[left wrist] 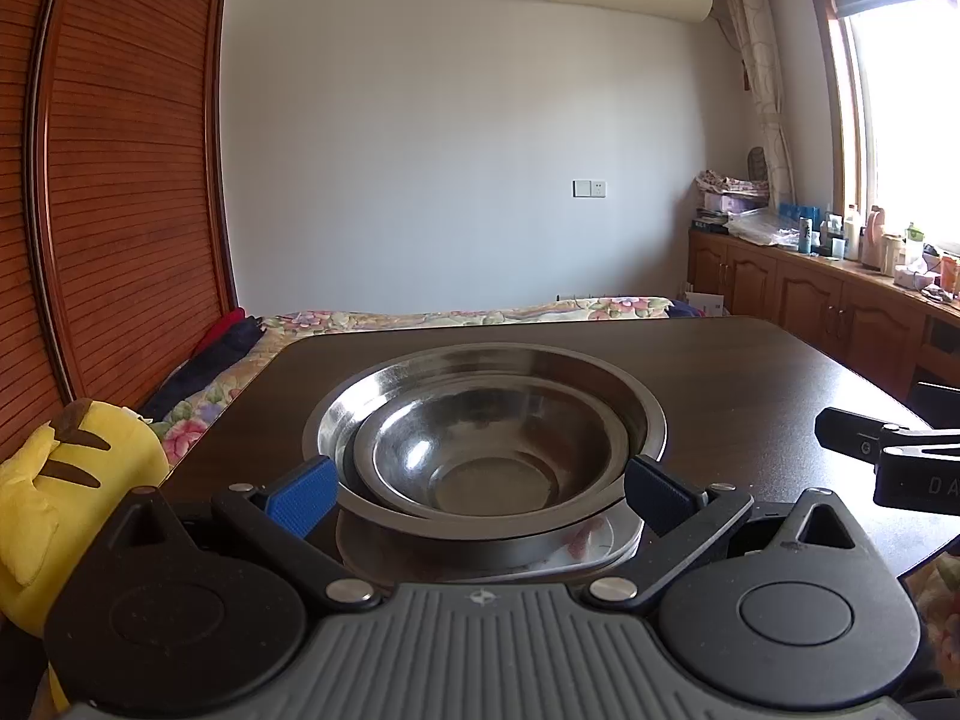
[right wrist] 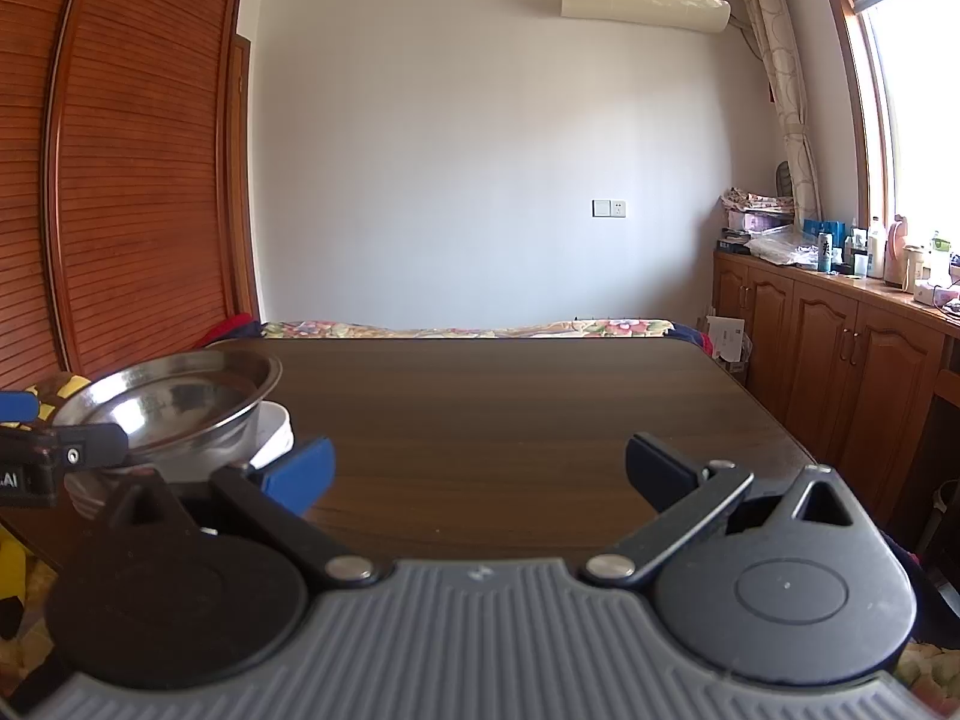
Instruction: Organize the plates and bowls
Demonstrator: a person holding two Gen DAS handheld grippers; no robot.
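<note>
The small steel bowl (left wrist: 489,456) sits nested in the large steel bowl (left wrist: 485,414), which rests on white plates (right wrist: 273,435) at the table's (right wrist: 510,420) 9 o'clock side, saving space. The left gripper (left wrist: 480,489) is spread wide around the stack, gripping nothing; the right gripper (right wrist: 480,471) is also released and empty.

Two steel bowls (left wrist: 486,420) sit nested, small inside large, on one white plate (left wrist: 576,558). There is one table (right wrist: 510,408), and two grippers, the left (left wrist: 480,486) and the right (right wrist: 480,474).
</note>
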